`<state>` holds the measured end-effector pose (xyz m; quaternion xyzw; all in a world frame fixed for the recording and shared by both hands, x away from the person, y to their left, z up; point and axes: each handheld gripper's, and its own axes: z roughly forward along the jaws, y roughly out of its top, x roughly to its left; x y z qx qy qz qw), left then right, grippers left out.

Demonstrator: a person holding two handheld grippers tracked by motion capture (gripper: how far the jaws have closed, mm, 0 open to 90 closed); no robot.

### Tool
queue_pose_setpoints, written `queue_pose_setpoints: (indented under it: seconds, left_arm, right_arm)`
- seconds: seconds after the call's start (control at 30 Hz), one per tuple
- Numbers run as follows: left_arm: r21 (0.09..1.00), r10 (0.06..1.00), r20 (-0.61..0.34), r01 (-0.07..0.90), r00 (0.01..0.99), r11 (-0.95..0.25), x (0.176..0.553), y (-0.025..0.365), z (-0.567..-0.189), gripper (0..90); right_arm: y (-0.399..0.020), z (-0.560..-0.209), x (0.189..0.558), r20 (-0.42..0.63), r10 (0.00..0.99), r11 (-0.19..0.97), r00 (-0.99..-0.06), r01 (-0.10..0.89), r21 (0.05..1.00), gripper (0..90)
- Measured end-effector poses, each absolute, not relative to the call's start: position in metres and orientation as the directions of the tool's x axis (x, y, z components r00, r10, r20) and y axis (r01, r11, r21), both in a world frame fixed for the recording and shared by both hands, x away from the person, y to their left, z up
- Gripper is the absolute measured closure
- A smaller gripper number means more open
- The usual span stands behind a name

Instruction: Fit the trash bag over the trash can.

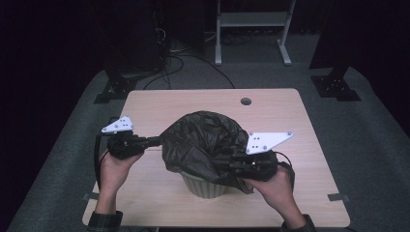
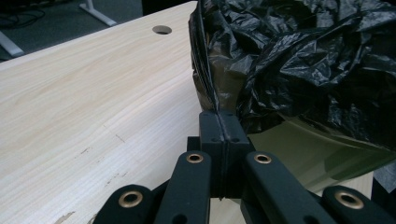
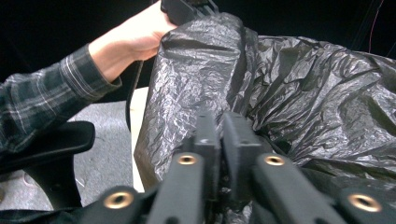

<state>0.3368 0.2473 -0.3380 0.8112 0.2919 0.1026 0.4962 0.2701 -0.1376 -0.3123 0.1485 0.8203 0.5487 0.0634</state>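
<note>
The crinkled black bag (image 1: 205, 140) billows, glossy, over the ribbed bin (image 1: 205, 186).

The right gripper (image 3: 223, 128) pinches the black bag (image 3: 299, 98); a plaid-sleeved hand (image 3: 130, 39) holds its far edge.

Lab: dark room, floor cables (image 1: 169, 60), rig stands (image 1: 336, 84)

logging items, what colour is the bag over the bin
Black, glossy and crinkled. The bag shows best in the left gripper view.
</note>
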Motion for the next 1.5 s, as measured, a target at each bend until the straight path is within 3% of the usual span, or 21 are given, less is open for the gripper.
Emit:
queue_pose_setpoints:
  seconds: [0.07, 0.43, 0.7, 0.97, 1.0, 1.07, 1.1, 1.27, 1.37, 1.4, 1.5]
  left_arm:
    - [0.866, 0.57, -0.119, 0.366, 0.813, -0.342, 0.334, 0.247, -0.338, 90.0]
    - [0.86, 0.566, -0.124, 0.373, 0.815, -0.348, 0.331, 0.246, -0.342, 90.0]
    - [0.85, 0.558, -0.164, 0.404, 0.813, -0.338, 0.341, 0.242, -0.352, 90.0]
    - [0.804, 0.611, -0.129, 0.443, 0.781, -0.397, 0.352, 0.238, -0.369, 90.0]
    - [0.808, 0.609, -0.139, 0.445, 0.781, -0.386, 0.353, 0.237, -0.371, 90.0]
    - [0.809, 0.609, -0.137, 0.444, 0.781, -0.386, 0.353, 0.237, -0.371, 90.0]
    - [0.81, 0.609, -0.139, 0.444, 0.781, -0.383, 0.352, 0.238, -0.371, 90.0]
    - [0.81, 0.612, -0.136, 0.444, 0.779, -0.384, 0.351, 0.241, -0.369, 90.0]
    - [0.812, 0.612, -0.137, 0.442, 0.779, -0.38, 0.351, 0.241, -0.368, 90.0]
    - [0.813, 0.611, -0.137, 0.441, 0.779, -0.38, 0.35, 0.241, -0.368, 90.0]
    - [0.814, 0.608, -0.138, 0.439, 0.782, -0.38, 0.35, 0.24, -0.368, 90.0]
  right_arm:
    - [-0.136, -0.313, 0.268, 0.055, 0.293, 0.359, -0.954, 0.163, 0.919, 89.6]
    - [-0.124, -0.332, 0.227, 0.037, 0.152, 0.386, -0.988, 0.094, 0.918, 89.8]
    - [-0.121, -0.367, 0.223, 0.06, 0.169, 0.425, -0.984, 0.127, 0.896, 89.8]
    - [-0.112, -0.39, 0.222, 0.058, 0.168, 0.496, -0.984, 0.135, 0.858, 89.7]
    - [-0.116, -0.388, 0.219, 0.052, 0.155, 0.477, -0.987, 0.121, 0.871, 81.7]
    - [-0.118, -0.385, 0.218, 0.049, 0.154, 0.467, -0.987, 0.116, 0.877, 79.0]
    - [-0.127, -0.372, 0.214, 0.031, 0.162, 0.43, -0.986, 0.099, 0.897, 74.3]
    - [-0.152, -0.346, 0.215, -0.003, 0.212, 0.356, -0.977, 0.074, 0.932, 69.0]
    - [-0.176, -0.326, 0.227, -0.022, 0.301, 0.304, -0.954, 0.074, 0.95, 64.8]
    - [-0.188, -0.315, 0.24, -0.018, 0.379, 0.283, -0.925, 0.097, 0.954, 62.0]
    - [-0.196, -0.308, 0.256, -0.009, 0.439, 0.275, -0.898, 0.125, 0.953, 58.2]
